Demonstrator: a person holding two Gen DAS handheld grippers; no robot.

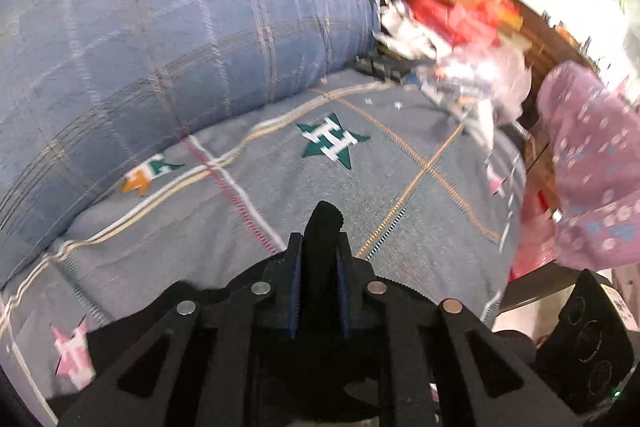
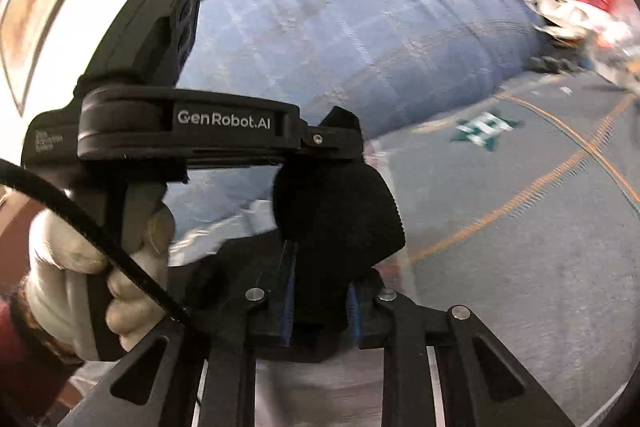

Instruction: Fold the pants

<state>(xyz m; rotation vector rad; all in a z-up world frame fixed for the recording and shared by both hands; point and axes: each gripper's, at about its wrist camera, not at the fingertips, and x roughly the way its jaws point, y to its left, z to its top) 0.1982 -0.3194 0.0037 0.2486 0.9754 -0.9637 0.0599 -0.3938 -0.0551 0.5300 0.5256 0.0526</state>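
Note:
The pants [image 1: 324, 227] are black cloth, and only a pinched fold of them shows in each view. In the left wrist view my left gripper [image 1: 320, 259] is shut on that fold, which sticks up between the blue pads. In the right wrist view my right gripper [image 2: 322, 283] is shut on a thicker bunch of the pants [image 2: 340, 211]. The left gripper [image 2: 340, 135] appears there from the side, just above and behind, clamped on the same bunch. A white-gloved hand [image 2: 76, 259] holds its handle. The rest of the pants is hidden below the grippers.
Under both grippers lies a grey bedsheet [image 1: 400, 187] with star motifs and stitched lines. A big blue plaid quilt [image 1: 180, 27] is bunched behind it. Red boxes and white bags [image 1: 452, 15] pile up at the bed's far right edge. A pink floral sleeve [image 1: 592, 167] is at right.

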